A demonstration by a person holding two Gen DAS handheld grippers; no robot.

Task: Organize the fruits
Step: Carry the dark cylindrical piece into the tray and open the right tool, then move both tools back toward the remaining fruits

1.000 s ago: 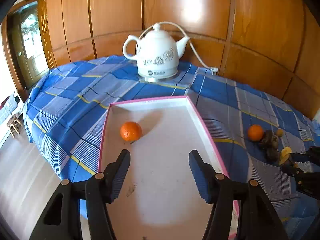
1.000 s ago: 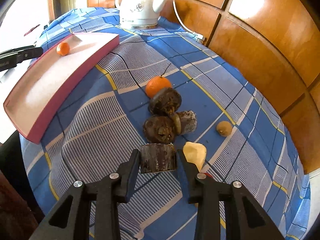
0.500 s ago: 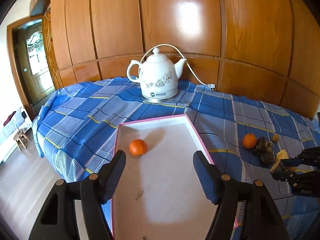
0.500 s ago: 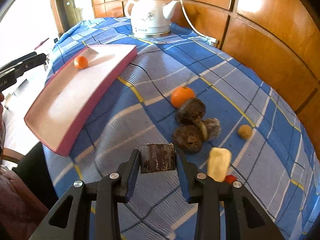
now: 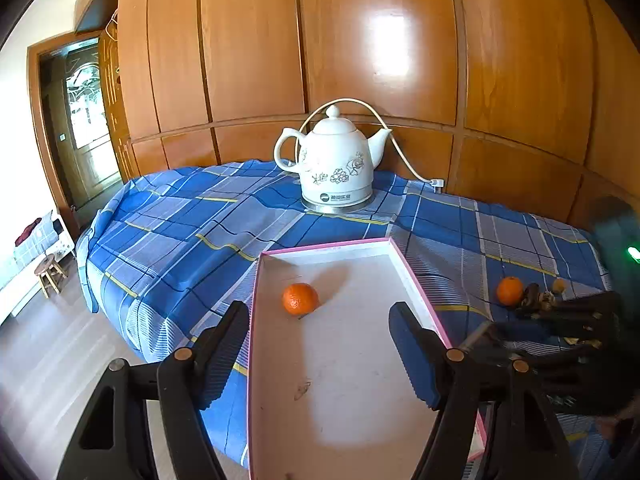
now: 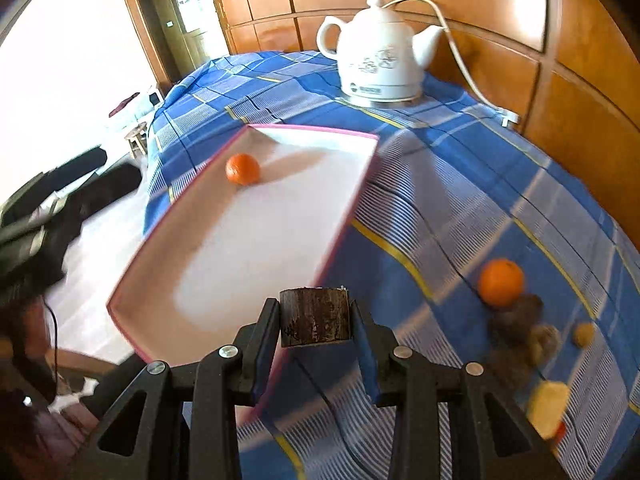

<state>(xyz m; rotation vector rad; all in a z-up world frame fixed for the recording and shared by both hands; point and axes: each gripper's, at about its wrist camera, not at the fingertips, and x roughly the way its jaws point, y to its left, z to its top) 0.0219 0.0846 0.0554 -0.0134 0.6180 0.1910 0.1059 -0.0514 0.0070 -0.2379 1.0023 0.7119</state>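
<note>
A pink-rimmed white tray [image 5: 416, 280] [image 6: 340, 236] lies on the blue plaid cloth with one orange [image 5: 300, 299] [image 6: 242, 168] in it. My right gripper [image 6: 316, 320] is shut on a dark brown cut chunk [image 6: 315, 317] and holds it above the tray's near right edge. It shows blurred in the left wrist view [image 5: 520, 332]. My left gripper [image 5: 320, 340] is open and empty, back over the tray's near end. A second orange [image 6: 501, 282] [image 5: 509, 290], dark brown pieces [image 6: 520, 324], a small yellow-brown fruit [image 6: 583, 334] and a pale yellow piece [image 6: 548, 408] lie on the cloth to the right.
A white electric kettle [image 5: 334, 168] [image 6: 380, 60] with its cord stands at the back of the table against wood panelling. The table edge drops to the floor on the left, where a small stool [image 5: 50, 274] stands.
My right gripper has lifted the brown chunk off the cloth and carried it left toward the tray. My left gripper has drawn back and up from the tray, staying open.
</note>
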